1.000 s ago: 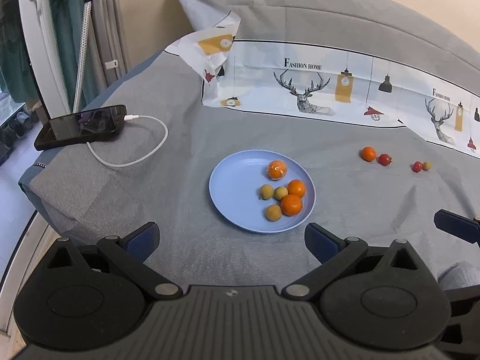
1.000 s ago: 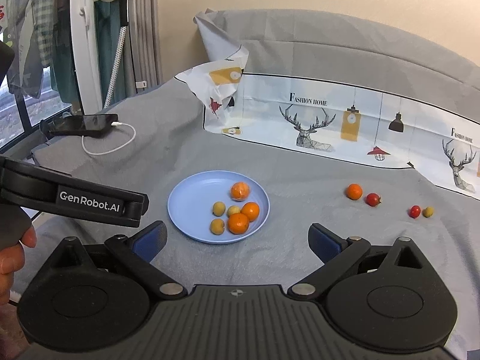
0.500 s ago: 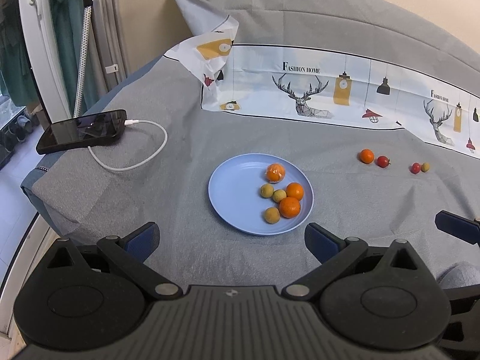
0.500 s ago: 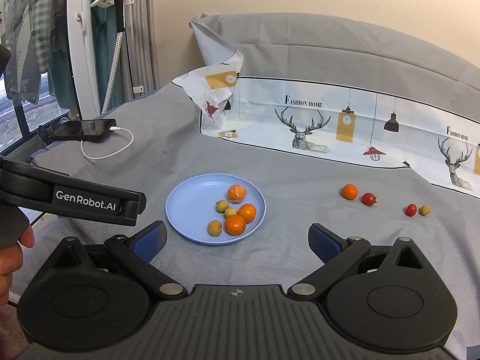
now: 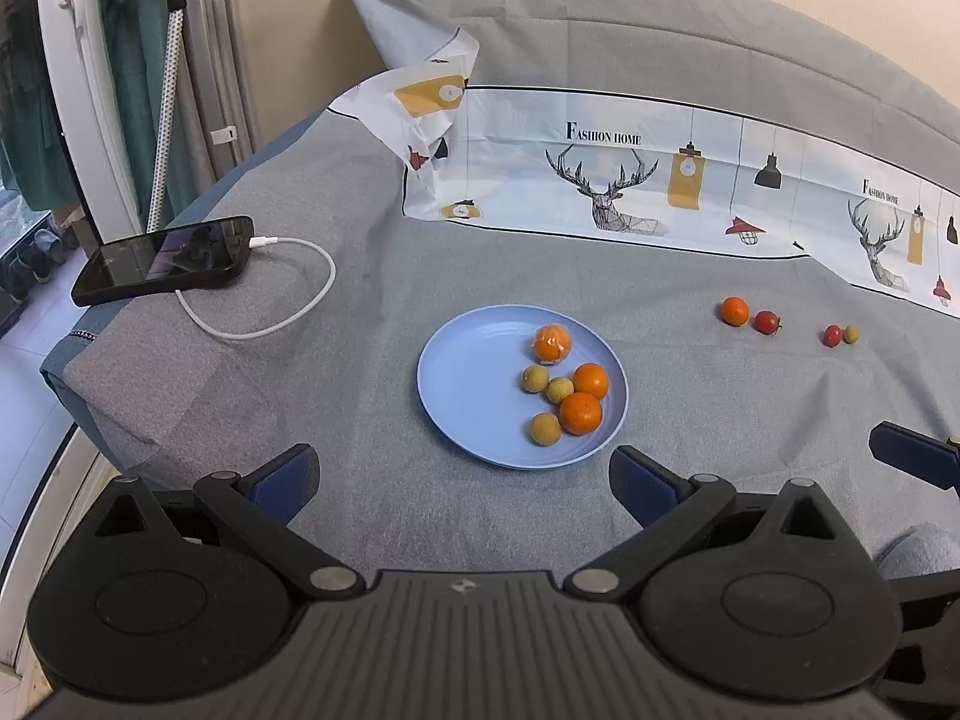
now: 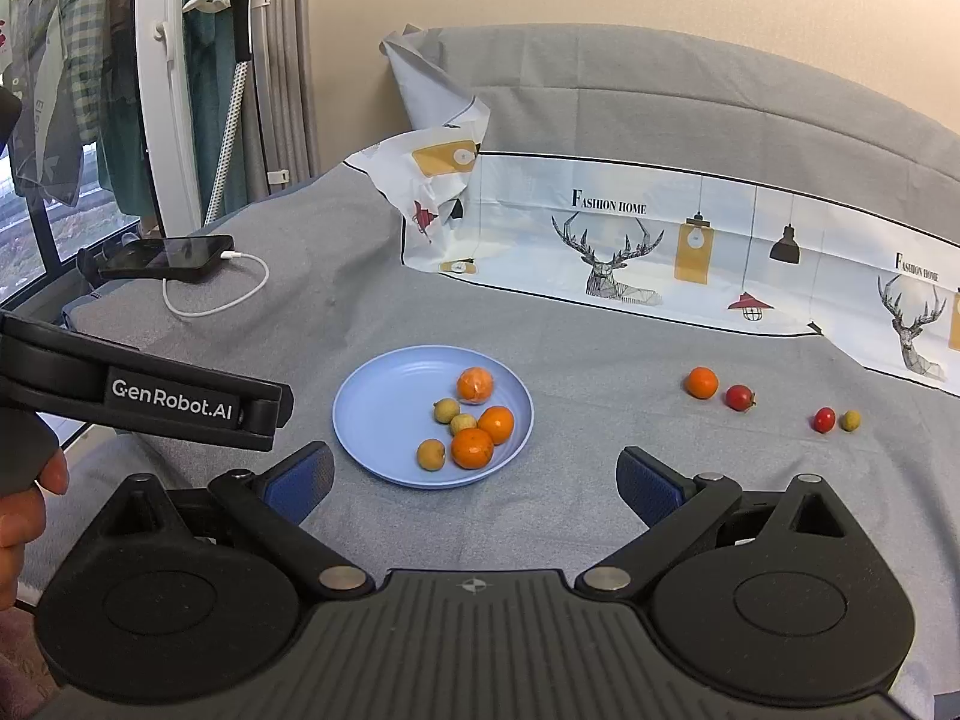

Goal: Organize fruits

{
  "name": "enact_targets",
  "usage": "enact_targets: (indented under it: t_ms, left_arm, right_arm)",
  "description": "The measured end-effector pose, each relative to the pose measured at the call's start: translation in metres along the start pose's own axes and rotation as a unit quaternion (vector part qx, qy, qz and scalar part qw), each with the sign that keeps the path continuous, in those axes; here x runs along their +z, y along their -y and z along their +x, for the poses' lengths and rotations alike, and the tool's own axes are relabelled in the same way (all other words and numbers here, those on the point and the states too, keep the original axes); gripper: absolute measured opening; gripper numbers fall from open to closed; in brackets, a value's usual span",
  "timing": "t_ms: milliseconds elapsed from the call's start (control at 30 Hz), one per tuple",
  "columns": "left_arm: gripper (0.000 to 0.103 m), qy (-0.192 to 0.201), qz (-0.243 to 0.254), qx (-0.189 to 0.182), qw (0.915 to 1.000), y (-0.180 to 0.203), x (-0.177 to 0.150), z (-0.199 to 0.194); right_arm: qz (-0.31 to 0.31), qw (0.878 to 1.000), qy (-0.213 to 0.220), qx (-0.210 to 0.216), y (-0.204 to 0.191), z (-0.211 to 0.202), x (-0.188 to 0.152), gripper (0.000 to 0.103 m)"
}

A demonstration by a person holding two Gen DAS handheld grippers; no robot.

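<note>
A light blue plate (image 5: 468, 384) (image 6: 384, 408) lies on the grey cloth and holds three oranges and three small yellow-brown fruits (image 5: 545, 429). To its right on the cloth lie a loose orange (image 5: 734, 311) (image 6: 701, 383), two red fruits (image 5: 767, 321) (image 5: 831, 335) and one small yellow-brown fruit (image 5: 851, 333). My left gripper (image 5: 465, 474) is open and empty, just short of the plate's near rim. My right gripper (image 6: 474, 480) is open and empty, also near the plate's front edge. The left gripper's body (image 6: 144, 396) shows at the left of the right wrist view.
A black phone (image 5: 165, 258) with a white charging cable (image 5: 270, 324) lies at the far left by the cloth's edge. A printed white sheet (image 5: 660, 198) stands along the back. The table drops off at the left, by a window and hanging clothes.
Both views have shifted slightly, so the plate and fruits sit a little differently in frame. Both grippers stay open and empty. No fruit has moved.
</note>
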State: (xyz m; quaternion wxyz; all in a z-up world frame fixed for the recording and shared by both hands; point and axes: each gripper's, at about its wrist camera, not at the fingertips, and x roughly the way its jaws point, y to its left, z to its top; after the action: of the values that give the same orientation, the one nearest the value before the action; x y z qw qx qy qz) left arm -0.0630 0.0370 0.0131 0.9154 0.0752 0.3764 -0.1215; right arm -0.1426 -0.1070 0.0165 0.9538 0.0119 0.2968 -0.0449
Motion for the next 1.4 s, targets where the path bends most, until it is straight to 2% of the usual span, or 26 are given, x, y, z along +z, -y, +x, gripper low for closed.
enact_targets:
  t_ms: [533,900,1133,1267,1400]
  left_arm:
    - [0.103,-0.017,0.011,0.011,0.9997,0.008,0.005,0.014]
    - [0.103,-0.035,0.032,0.015,0.9988,0.031,0.018,0.036]
    - [0.103,-0.055,0.053,-0.004,0.9971,0.071,0.037,0.063]
    - [0.103,-0.068,0.058,-0.031,0.9955,0.104,0.056,0.087]
    - [0.103,-0.074,0.076,-0.060,0.9926,0.148,0.078,0.117]
  right_arm:
    - [0.016,1.000,-0.009,0.011,0.008,0.010,-0.005,0.100]
    - [0.050,0.998,-0.022,0.007,0.036,0.027,-0.009,0.100]
    - [0.093,0.995,-0.019,-0.041,0.085,0.034,-0.015,0.100]
    - [0.115,0.989,-0.017,-0.090,0.125,0.040,-0.021,0.100]
    - [0.150,0.978,-0.016,-0.143,0.176,0.053,-0.026,0.100]
